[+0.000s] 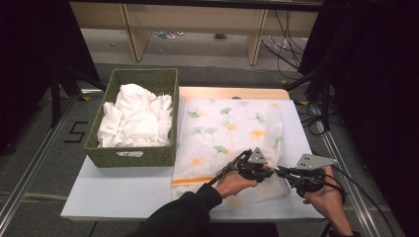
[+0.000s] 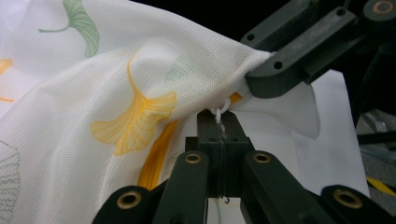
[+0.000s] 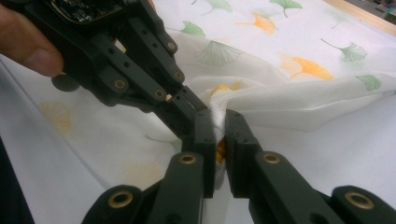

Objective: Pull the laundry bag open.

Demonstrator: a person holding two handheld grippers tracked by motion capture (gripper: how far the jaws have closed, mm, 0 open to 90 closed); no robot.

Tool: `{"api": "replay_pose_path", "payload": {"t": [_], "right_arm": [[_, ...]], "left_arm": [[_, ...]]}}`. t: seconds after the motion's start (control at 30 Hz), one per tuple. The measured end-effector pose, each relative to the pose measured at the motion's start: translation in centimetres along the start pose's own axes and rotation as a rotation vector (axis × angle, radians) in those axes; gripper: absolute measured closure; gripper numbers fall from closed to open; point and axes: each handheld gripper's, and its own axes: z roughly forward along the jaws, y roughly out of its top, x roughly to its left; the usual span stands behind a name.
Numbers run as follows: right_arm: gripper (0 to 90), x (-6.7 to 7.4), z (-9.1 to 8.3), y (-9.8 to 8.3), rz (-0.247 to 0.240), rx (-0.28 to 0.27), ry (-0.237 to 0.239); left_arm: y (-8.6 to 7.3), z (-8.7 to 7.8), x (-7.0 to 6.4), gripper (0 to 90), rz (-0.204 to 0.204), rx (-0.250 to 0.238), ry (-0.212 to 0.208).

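A white mesh bag printed with green and orange ginkgo leaves lies flat on the table, its orange zipper along the near edge. My left gripper is shut on the small white zipper pull at the bag's near right corner. Facing it from the right, my right gripper is shut on a bunched fold of the bag's fabric right beside that pull. From above, the left gripper and right gripper meet tip to tip, each held in a hand.
A green woven basket holding crumpled white cloth stands on the left of the white tabletop. Beyond the table's right edge run a metal rail and cables. Shelving legs stand on the floor behind.
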Motion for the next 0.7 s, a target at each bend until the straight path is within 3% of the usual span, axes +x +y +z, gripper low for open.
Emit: {"api": "replay_pose_path", "payload": {"t": [0.1, 0.17, 0.4, 0.5, 0.6, 0.7], "right_arm": [[85.9, 0.0, 0.0, 0.0, -0.012, 0.008, -0.019], [85.9, -0.1, -0.1, 0.0, -0.021, 0.008, -0.03], [86.0, -1.2, -1.1, -0.8, 0.036, 0.016, -0.066], [86.0, -1.4, -1.1, -1.0, 0.031, 0.019, -0.064], [86.0, -1.5, -1.2, -1.1, 0.033, 0.032, -0.092], [86.0, -2.0, -1.2, -1.6, 0.045, 0.042, -0.086]], "left_arm": [[0.0, 0.2, 0.5, 89.0, 0.012, 0.019, 0.025], [-0.1, 0.2, 0.6, 89.0, 0.006, 0.029, 0.019], [-0.3, -0.2, 1.2, 89.1, 0.012, 0.064, 0.032], [-0.5, -0.3, 1.4, 89.1, 0.002, 0.074, 0.043], [-0.9, -0.8, 2.0, 89.1, 0.018, 0.088, 0.048], [-1.5, -1.6, 2.3, 89.1, -0.007, 0.089, 0.064]]}}
